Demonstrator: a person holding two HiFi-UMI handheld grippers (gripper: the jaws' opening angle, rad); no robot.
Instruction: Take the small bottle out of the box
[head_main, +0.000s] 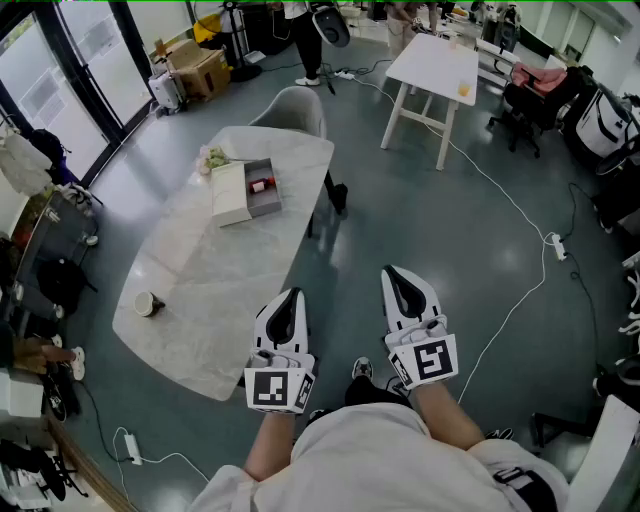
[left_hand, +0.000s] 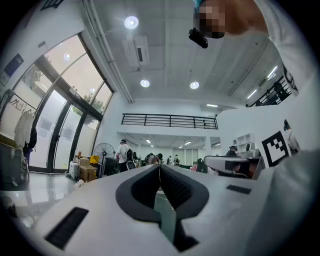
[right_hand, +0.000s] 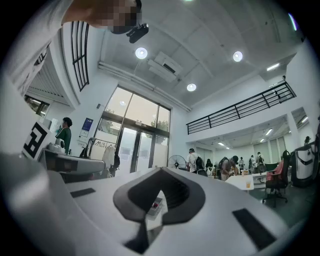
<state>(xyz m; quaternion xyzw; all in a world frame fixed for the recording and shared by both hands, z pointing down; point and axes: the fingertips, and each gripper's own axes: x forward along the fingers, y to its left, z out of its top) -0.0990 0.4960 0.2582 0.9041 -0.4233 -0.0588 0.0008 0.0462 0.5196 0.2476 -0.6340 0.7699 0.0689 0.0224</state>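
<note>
Lower centre: left gripper (head_main: 289, 298) and right gripper (head_main: 393, 272) side by side, roughly level, tips toward frame top. Both jaws clenched, nothing between them. Left one at near right edge of marble table (head_main: 210, 290); right one over bare grey floor (head_main: 420, 200), wide room there, power strip (head_main: 558, 246) at right. Cup (head_main: 148, 304) near table's left edge. Farther, upper centre-left: open grey box (head_main: 268, 203) on tabletop, small bottle (head_main: 262, 185) inside, well apart from both grippers. Chair (head_main: 295, 108) at table's far end.
</note>
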